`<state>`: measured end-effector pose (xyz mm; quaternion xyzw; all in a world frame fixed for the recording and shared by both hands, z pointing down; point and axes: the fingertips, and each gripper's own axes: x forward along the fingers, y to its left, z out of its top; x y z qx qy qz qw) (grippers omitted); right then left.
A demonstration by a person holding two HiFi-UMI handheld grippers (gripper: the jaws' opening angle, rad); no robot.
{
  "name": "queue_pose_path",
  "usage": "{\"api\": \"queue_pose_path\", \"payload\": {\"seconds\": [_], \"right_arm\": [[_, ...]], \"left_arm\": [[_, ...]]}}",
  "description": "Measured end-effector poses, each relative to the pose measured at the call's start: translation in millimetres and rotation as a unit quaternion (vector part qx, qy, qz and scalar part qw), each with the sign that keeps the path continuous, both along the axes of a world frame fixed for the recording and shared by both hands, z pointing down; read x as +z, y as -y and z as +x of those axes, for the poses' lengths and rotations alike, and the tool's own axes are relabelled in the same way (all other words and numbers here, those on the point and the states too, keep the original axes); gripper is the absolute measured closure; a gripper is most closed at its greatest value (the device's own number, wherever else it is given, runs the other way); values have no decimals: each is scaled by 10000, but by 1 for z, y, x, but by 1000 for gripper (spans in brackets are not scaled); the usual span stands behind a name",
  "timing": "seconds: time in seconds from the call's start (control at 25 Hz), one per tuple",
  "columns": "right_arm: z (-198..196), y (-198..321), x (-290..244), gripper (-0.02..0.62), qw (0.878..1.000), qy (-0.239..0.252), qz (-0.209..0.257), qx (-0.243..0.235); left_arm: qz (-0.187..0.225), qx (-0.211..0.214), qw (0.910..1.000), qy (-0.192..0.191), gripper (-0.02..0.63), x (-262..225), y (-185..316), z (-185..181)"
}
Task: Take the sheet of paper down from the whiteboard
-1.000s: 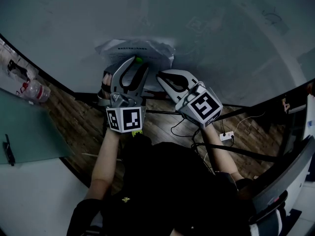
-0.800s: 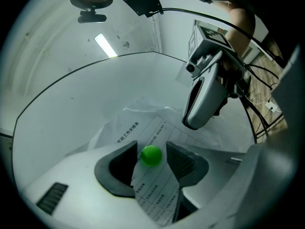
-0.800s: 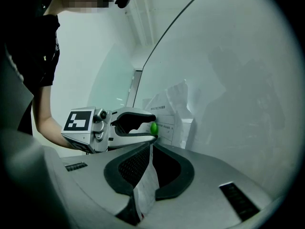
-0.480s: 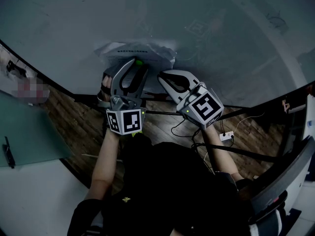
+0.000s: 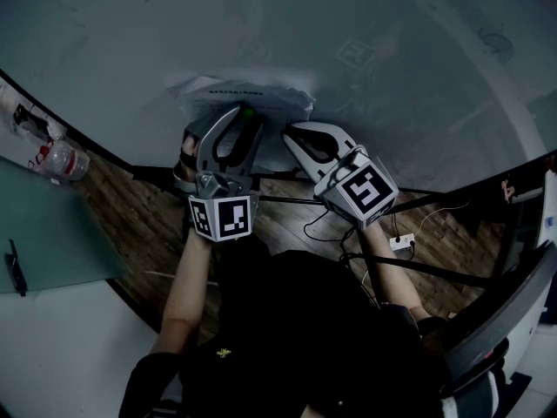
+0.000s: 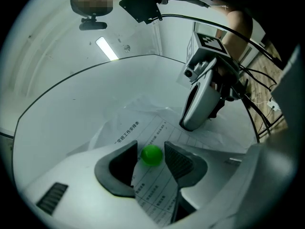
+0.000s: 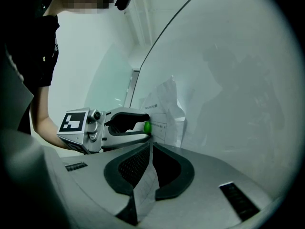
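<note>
A creased printed sheet of paper (image 5: 245, 92) hangs on the whiteboard (image 5: 365, 50) under a small green magnet (image 5: 247, 109). My left gripper (image 5: 246, 114) points at the board with the magnet (image 6: 152, 155) between its pads. Its jaws have just been closing, and narrow slits still show on both sides of the magnet. My right gripper (image 5: 290, 134) is just to the right, shut on the paper's lower edge. In the right gripper view the sheet (image 7: 167, 104) runs down between the closed pads (image 7: 150, 147).
The whiteboard's dark lower frame (image 5: 148, 171) runs just under the grippers. A plastic bottle (image 5: 63, 160) lies at the left. Cables and a white power strip (image 5: 400, 241) lie on the wooden floor below. A pale green panel (image 5: 43, 233) is at the left, a chair (image 5: 505, 320) at the right.
Both grippers stay at the paper. The left jaws have drawn in slightly around the green magnet. The right gripper keeps its hold on the sheet.
</note>
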<state>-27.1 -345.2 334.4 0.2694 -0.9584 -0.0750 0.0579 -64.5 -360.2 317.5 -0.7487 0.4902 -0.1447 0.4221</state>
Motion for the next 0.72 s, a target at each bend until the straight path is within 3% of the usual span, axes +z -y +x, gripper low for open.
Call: {"api": "queue_pose_path", "payload": {"seconds": [0.72], "right_arm": [[1,-3,-4,575,9997,-57,95,201]], "left_arm": [[-13,-17,9999,-121,477,-1,0,-3]]}}
